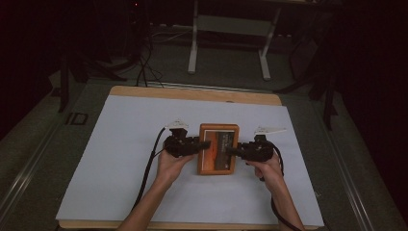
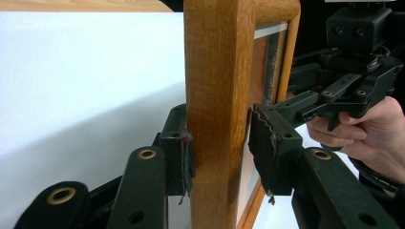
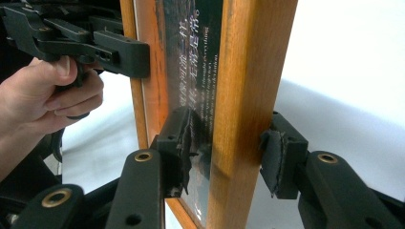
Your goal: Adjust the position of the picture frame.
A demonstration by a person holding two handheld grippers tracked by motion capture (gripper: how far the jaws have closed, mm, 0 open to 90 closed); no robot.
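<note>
**Wooden frame held from both sides at the centre of the tabletop**

The wooden picture frame sits at the middle of the high view, on the white sheet covering the tabletop. Behind its glass lies a dark printed card with pale lettering. The left gripper comes in from the left of the frame, its fingers straddling the frame's side rail: one pad touches the wood, the other stands just off the glass side, so the grip looks loose. The right gripper comes in from the right; its fingers bracket the opposite rail, one pad against the glass face, the other a little apart from the wood. At the top of the high view, beyond the tabletop, stand white desk legs and dark cables on the floor, well apart from the frame
</note>
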